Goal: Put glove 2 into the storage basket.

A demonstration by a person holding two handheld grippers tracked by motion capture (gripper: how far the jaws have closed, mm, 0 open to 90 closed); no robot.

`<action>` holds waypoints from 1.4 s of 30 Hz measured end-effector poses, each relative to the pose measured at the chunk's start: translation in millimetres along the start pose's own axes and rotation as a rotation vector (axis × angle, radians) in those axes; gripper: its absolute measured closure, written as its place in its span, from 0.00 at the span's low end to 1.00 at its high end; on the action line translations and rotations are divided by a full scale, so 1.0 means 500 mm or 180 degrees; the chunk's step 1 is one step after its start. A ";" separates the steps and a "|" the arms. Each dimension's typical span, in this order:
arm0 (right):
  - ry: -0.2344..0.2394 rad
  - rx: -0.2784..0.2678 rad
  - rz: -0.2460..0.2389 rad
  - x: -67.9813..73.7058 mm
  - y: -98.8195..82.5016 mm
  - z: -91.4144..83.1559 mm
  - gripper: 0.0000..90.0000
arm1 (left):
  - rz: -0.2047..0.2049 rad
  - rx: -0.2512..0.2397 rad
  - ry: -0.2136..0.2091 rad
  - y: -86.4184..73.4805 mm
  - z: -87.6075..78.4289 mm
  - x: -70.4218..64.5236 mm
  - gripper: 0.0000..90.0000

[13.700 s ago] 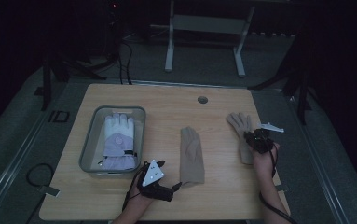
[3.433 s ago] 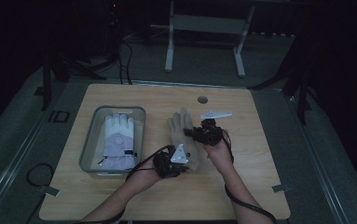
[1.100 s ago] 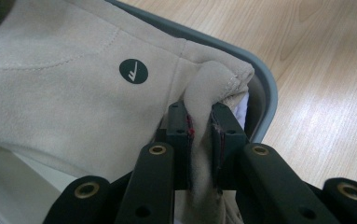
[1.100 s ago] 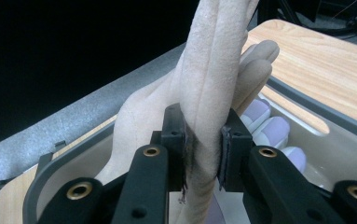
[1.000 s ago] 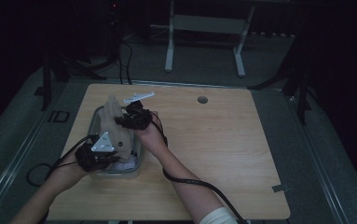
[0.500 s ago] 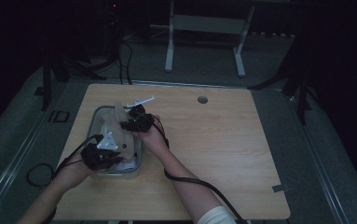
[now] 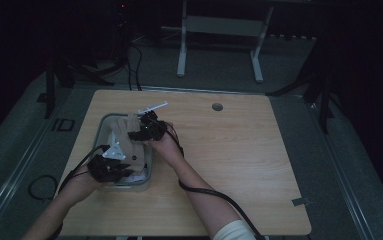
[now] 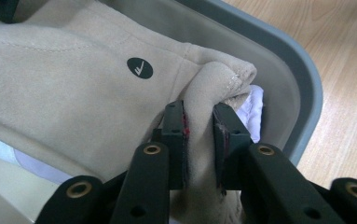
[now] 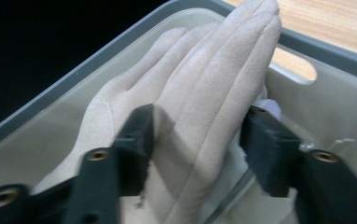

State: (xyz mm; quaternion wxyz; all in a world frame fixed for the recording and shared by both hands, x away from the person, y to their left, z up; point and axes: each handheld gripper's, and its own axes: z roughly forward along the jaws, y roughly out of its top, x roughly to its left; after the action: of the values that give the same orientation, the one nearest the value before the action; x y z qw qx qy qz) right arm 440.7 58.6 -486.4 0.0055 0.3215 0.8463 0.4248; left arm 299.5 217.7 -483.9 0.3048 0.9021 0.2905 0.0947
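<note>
A beige suede glove (image 7: 131, 142) lies lengthwise in the grey tray (image 7: 148, 172) at the table's left, on top of a white glove (image 8: 256, 99). My left gripper (image 8: 199, 140) is shut on a fold of the beige glove's cuff (image 8: 213, 79), near its black logo dot (image 8: 140, 68); from above, the left gripper (image 7: 113, 165) sits at the tray's near end. My right gripper (image 9: 197, 140) stands open astride the glove's fingers (image 9: 213, 79), jaws on either side of them. In the high view the right gripper (image 7: 141, 127) is over the tray's far end.
The tray's rim (image 9: 316, 44) runs close around both grippers. Bare wooden tabletop (image 7: 239, 150) stretches to the right of the tray, with a round cable hole (image 7: 217, 107) near the far edge. Both forearms cross the table's near left; a cable (image 7: 214, 192) trails along the right arm.
The beige gloves, earlier out on the table, were carried left. Over the last second both grippers lowered the beige glove from above the tray down into it.
</note>
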 end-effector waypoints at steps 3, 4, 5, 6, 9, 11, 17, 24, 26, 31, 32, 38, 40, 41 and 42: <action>-0.0001 -0.0006 -0.0037 0.000 -0.002 -0.010 0.34 | -0.0039 -0.0050 -0.0079 0.005 -0.011 0.001 0.73; -0.0018 -0.0007 -0.0083 0.001 -0.002 -0.015 0.30 | -0.0123 -0.0100 -0.0090 0.007 -0.018 0.001 0.65; -0.0003 -0.0011 -0.0135 0.001 -0.001 -0.023 0.26 | -0.0164 -0.0144 -0.0103 0.008 -0.022 0.002 0.58; 0.0032 -0.0010 -0.0148 0.001 0.000 -0.029 0.22 | -0.0208 -0.0197 -0.0097 0.010 -0.028 0.003 0.51; 0.0012 -0.0110 -0.0244 0.001 0.002 -0.053 0.20 | -0.0299 -0.0360 -0.0183 0.014 -0.043 0.007 0.24; -0.0010 -0.0135 -0.0314 0.003 0.001 -0.066 0.18 | -0.0310 -0.0445 -0.0076 0.018 -0.048 0.005 0.15; 0.0011 -0.0203 -0.0421 0.003 -0.012 -0.108 0.17 | -0.0450 -0.0729 -0.0092 0.034 -0.047 -0.010 0.09; -0.0083 -0.0216 -0.0477 -0.011 -0.046 -0.155 0.17 | -0.0378 -0.0849 -0.0101 0.060 -0.031 -0.043 0.09; -0.0114 -0.0213 -0.0491 -0.018 -0.056 -0.168 0.17 | -0.0355 -0.0883 -0.0124 0.069 -0.026 -0.052 0.09; -0.0114 -0.0221 -0.0458 -0.034 -0.079 -0.201 0.17 | -0.0281 -0.0913 -0.0196 0.090 -0.013 -0.074 0.09; -0.0110 -0.0205 -0.0462 -0.036 -0.084 -0.206 0.17 | -0.0270 -0.0941 -0.0211 0.093 -0.010 -0.079 0.09; -0.0168 -0.0168 -0.0500 -0.050 -0.116 -0.233 0.18 | -0.0174 -0.0932 -0.0336 0.113 0.013 -0.109 0.10; -0.0177 -0.0166 -0.0478 -0.056 -0.126 -0.242 0.18 | -0.0146 -0.0923 -0.0376 0.120 0.021 -0.119 0.10; -0.0189 -0.0163 -0.0493 -0.059 -0.132 -0.245 0.18 | -0.0122 -0.0927 -0.0391 0.122 0.026 -0.125 0.10; -0.0188 -0.0153 -0.0485 -0.061 -0.138 -0.249 0.18 | -0.0113 -0.0930 -0.0421 0.125 0.030 -0.131 0.10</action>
State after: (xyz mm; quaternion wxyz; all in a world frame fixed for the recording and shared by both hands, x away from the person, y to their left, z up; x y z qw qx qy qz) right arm 392.4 -77.0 -464.8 0.0705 0.2683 0.8573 0.4338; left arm 280.7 131.9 -457.9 0.4528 0.8471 0.2689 0.0709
